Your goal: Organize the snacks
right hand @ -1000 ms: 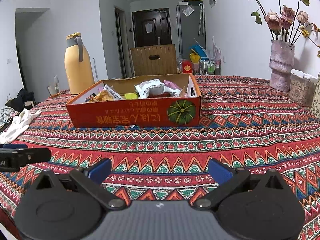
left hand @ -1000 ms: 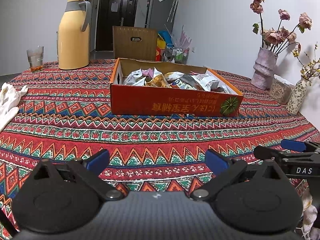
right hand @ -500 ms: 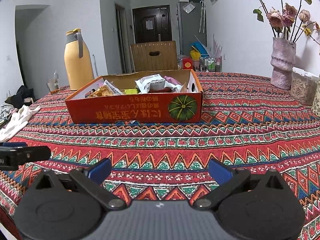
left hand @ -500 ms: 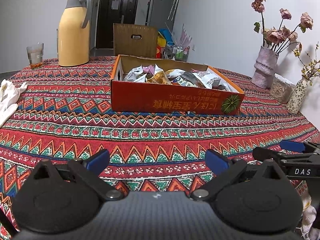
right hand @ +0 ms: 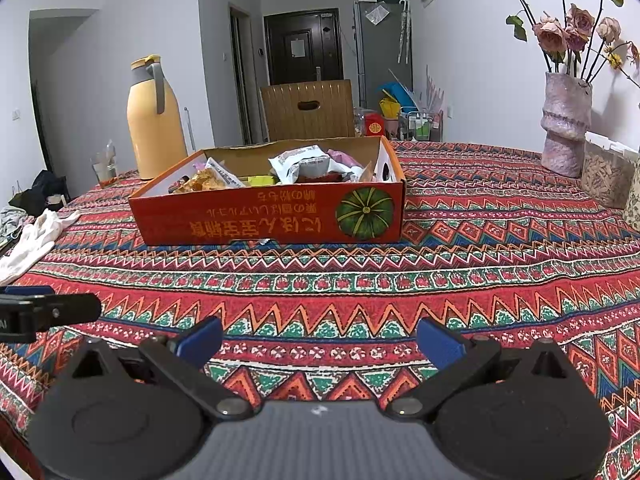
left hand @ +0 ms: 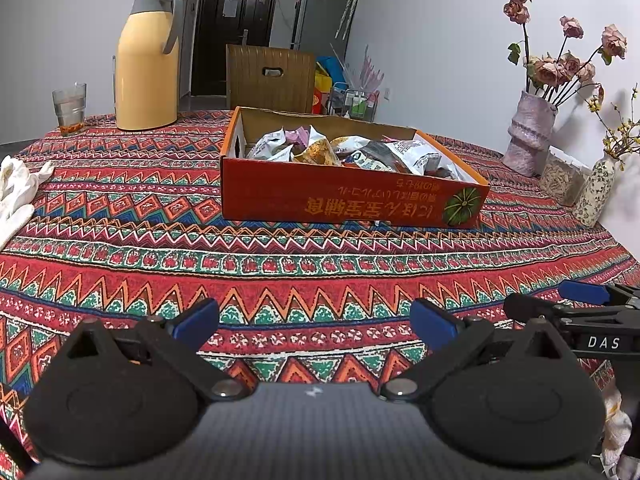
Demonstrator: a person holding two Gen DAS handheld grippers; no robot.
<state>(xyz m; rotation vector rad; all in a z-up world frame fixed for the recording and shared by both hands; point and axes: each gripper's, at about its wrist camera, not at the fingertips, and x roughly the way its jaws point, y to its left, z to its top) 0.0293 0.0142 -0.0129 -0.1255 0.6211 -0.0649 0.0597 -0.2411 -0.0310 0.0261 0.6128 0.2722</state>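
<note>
A shallow red cardboard box sits mid-table on the patterned cloth, filled with several snack packets. My left gripper hovers over the near part of the table, open, nothing between its blue pads. My right gripper is level with it to the right, also open and holding nothing. Each gripper shows at the edge of the other's view: the right one, and one tip of the left one. The box lies well ahead of both.
A yellow thermos jug and a glass stand at the far left. White gloves lie at the left edge. A vase of dried roses, a container and a small floral vase stand along the right wall. A wooden chair is behind the table.
Both views have shifted slightly, with the box a little lower and nearer in frame; both grippers stay open and empty.
</note>
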